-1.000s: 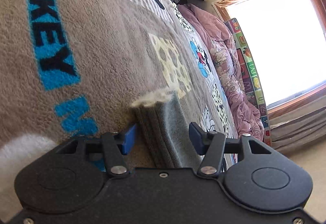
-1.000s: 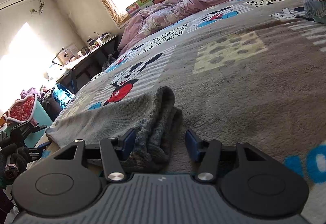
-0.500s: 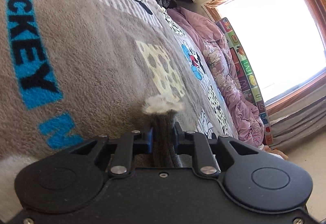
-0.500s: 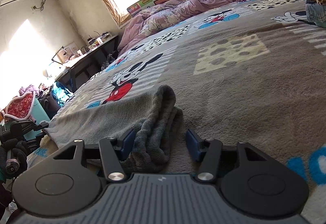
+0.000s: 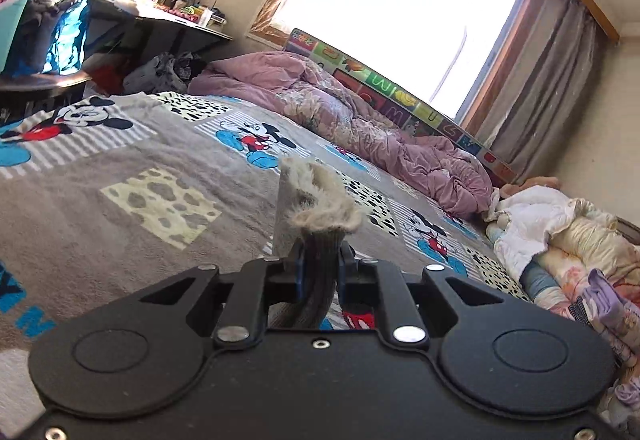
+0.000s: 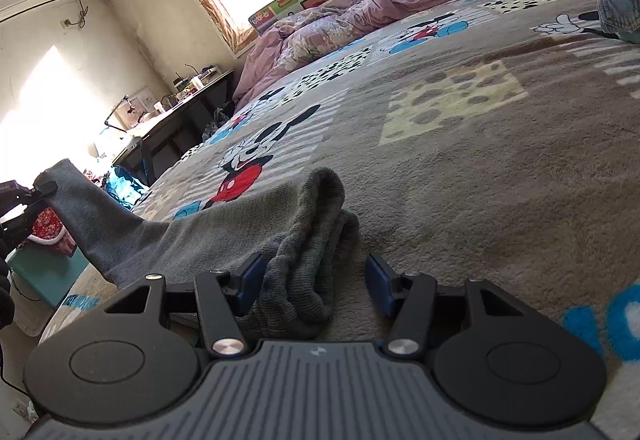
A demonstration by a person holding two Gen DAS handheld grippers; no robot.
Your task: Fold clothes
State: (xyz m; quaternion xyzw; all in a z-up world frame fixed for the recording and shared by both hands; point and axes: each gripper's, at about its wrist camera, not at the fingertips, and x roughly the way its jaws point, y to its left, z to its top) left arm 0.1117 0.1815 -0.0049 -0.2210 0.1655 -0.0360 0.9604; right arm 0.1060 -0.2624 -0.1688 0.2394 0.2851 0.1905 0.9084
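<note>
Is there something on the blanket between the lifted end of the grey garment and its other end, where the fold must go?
Nothing visible. The left gripper is shut on one end of the grey garment, lifted off the blanket. The bunched end lies between the open pads of the right gripper, with only flat garment between.

You had a bed covered by a grey Mickey Mouse blanket [image 6: 500, 176] filling most of both frames. On it, low in the right wrist frame, lay a grey garment [image 6: 256, 236], bunched at its near end. A crumpled pink quilt [image 5: 360, 120] ran along the far edge under the window, and a heap of clothes [image 5: 560, 240] sat at the right of the left wrist frame
</note>
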